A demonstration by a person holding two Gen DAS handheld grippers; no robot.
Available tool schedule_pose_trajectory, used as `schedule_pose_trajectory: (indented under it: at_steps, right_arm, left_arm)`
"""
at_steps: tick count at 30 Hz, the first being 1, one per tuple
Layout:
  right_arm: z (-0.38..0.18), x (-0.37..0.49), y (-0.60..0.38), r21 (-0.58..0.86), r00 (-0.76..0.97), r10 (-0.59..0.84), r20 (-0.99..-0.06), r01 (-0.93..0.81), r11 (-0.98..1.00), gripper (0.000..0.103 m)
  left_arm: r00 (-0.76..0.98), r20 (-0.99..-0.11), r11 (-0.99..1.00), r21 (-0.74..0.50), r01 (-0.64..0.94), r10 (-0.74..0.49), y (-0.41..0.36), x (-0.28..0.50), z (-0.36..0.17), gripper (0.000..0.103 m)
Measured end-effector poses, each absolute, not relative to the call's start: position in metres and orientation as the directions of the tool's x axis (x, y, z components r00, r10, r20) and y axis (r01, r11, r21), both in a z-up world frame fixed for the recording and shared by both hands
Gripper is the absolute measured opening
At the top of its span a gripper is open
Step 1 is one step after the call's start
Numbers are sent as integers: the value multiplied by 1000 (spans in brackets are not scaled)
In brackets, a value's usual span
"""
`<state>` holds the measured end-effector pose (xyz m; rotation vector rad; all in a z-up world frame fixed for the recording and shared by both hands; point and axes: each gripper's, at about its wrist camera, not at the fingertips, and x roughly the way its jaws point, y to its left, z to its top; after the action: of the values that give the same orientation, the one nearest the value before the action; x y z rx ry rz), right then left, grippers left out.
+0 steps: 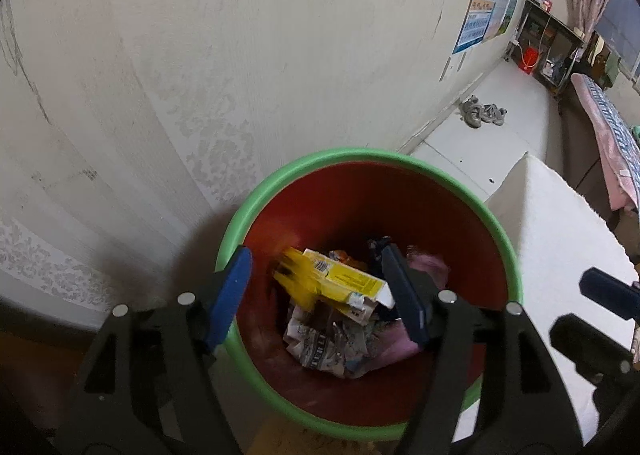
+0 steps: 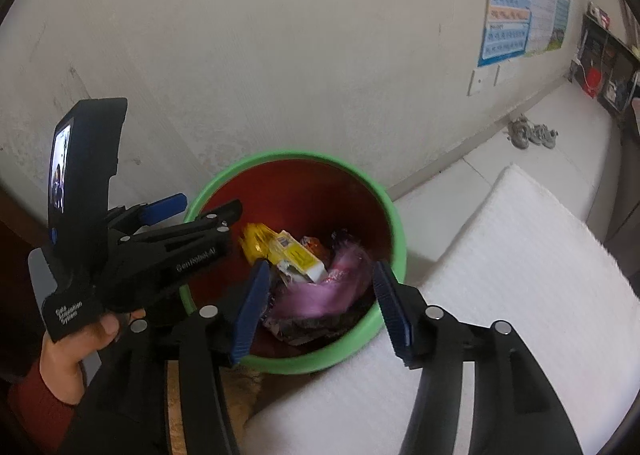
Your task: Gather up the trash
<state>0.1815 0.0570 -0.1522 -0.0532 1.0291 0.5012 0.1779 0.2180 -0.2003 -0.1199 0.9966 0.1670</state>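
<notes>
Your bin (image 1: pixel 372 159), green-rimmed and red inside, stands on the floor against the wall (image 1: pixel 200 55), with a white foam slab (image 2: pixel 500 275) touching its right side. Inside lie a yellow carton (image 1: pixel 344 283), crumpled newspaper (image 1: pixel 332 343) and a blurred pink wrapper (image 2: pixel 320 291). Your left gripper (image 1: pixel 320 291) hangs over the bin's near-left rim, jaws wide and empty. Your right gripper (image 2: pixel 318 307) hangs over the near-right rim, also wide and empty. Both tilt steeply down; your left hand (image 2: pixel 80 339) grips its handle.
</notes>
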Motion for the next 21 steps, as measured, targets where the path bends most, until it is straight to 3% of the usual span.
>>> schedule_pose_trajectory:
  at_steps: [2,4,10,12,16,18,21]
  right_arm:
    - [-152,175,47,205,414,380,-827,-408,890,55]
    - [-150,165,37,214,421,383,-822,-395,894,66]
    - [-152,126,-9,227,432,355,-829,-320,920,68]
    - [-144,112,-25,240,457,357,-815,-295,925,74]
    - [-111,83,-51,229,565,346,-749,-269,936,96]
    - [-96,69,-65,221,612,334,-717,-254,942,96]
    - [-82,59,-86,240,654,328,-682,-223,945,96]
  left_arm:
    - [529,-844,981,-22,-190,84,215,175,-200,65]
    - [530,-844,982,-20,-186,83,212,171,-198,68]
    - [545,-835,982,-29,-186,78,199,160,-183,70]
    - [576,-814,983,-41,-179,70,190,151,-168,70]
    - [672,-738,987,-58,-147,57,162,123,-124,84]
    - [722,-689,989,-56,-134,59,145,106,-96,98]
    - [786,-616,992,-58,-109,50,122,84,-60,98]
